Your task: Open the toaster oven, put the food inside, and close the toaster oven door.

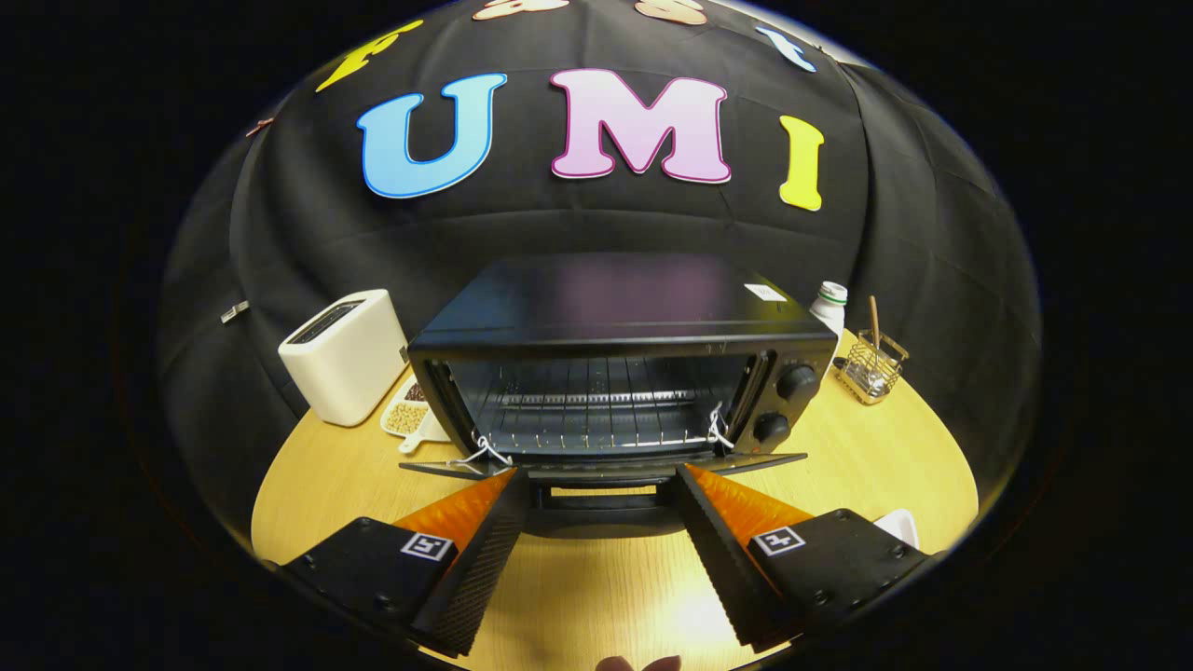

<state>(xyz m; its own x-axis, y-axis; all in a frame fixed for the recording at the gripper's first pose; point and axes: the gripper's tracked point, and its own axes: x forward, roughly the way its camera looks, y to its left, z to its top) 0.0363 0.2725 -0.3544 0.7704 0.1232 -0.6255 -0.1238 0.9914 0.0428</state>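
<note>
The gripper [596, 480] is hovering with its fingers [485, 550] spread wide and holding nothing, their tips reaching the edge of the lowered door [601, 466]. The toaster oven [620, 373] is sitting just beyond on the wooden surface [895, 457], its cavity gaping and the wire rack [596, 419] showing inside. A white toaster [345, 359] and a small dish of beans [408, 415] are standing to the oven's left, a white bottle [828, 306] and a wire holder [871, 365] to its right.
</note>
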